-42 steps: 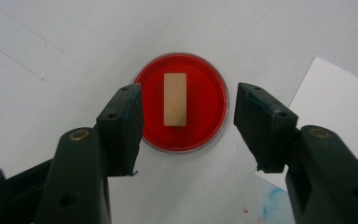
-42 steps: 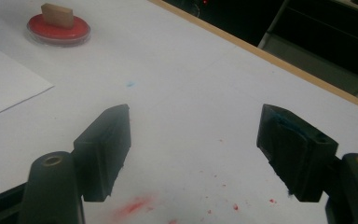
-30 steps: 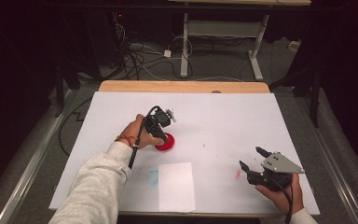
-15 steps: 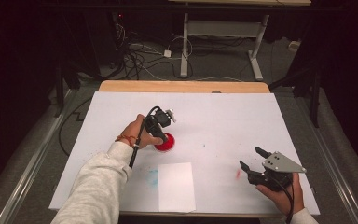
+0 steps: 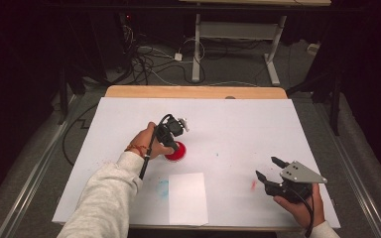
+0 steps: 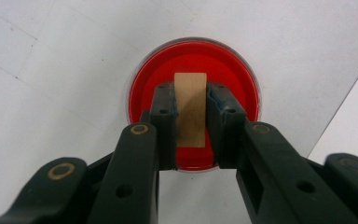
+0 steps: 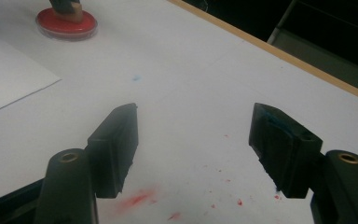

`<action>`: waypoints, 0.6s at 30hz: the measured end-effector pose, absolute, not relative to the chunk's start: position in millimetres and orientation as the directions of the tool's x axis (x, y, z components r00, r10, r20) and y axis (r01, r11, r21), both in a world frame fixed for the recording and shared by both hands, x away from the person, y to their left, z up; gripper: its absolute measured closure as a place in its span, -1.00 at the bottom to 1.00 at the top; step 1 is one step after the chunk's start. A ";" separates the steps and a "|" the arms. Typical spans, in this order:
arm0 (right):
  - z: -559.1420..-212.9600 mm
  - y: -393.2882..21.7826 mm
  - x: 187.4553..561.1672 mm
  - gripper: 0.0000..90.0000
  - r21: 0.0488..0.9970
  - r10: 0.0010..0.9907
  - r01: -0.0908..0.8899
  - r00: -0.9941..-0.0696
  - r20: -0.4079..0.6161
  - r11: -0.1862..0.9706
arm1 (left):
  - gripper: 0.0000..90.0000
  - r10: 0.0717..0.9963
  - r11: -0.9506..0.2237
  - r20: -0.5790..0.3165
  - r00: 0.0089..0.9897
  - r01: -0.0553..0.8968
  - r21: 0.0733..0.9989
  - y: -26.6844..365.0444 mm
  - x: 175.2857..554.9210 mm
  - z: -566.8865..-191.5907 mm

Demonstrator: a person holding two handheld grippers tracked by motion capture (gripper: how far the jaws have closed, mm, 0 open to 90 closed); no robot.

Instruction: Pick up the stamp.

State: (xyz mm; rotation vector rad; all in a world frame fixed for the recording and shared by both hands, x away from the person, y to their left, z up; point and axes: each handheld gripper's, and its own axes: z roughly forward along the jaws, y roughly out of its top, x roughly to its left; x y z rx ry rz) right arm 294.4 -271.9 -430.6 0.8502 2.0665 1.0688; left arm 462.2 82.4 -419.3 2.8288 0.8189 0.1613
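Observation:
A round red ink pad (image 5: 177, 153) lies on the white-covered table (image 5: 238, 124), left of centre. My left gripper (image 5: 172, 146) points down onto it. In the left gripper view, the left gripper (image 6: 190, 100) is shut on a small upright wooden block (image 6: 190, 112), which stands on the red pad (image 6: 147, 91). My right gripper (image 5: 268, 167) rests near the front right of the table. Its jaws (image 7: 193, 126) stand wide open with nothing between them. The right gripper view also shows the red pad (image 7: 66, 23) farther off, with the block on it.
A white sheet of paper (image 5: 187, 197) lies at the front edge, with a faint blue smudge (image 5: 162, 187) to its left. Red ink smears (image 7: 135, 198) mark the cover under my right gripper. The table's wooden far edge (image 5: 193, 91) borders a dark floor with cables.

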 end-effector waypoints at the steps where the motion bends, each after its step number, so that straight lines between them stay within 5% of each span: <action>1: -430.5 -272.2 294.4 -0.25 0.856 0.779 0.248 -0.576 -0.247 0.454 | 0.63 0.539 -0.828 0.048 0.841 0.519 0.214 82.6 462.3 -419.2; 18: -430.5 -272.3 294.7 -0.28 0.855 0.780 0.252 -0.577 -0.243 0.453 | 0.64 0.531 -0.812 0.069 0.844 0.484 0.325 100.5 448.6 -371.2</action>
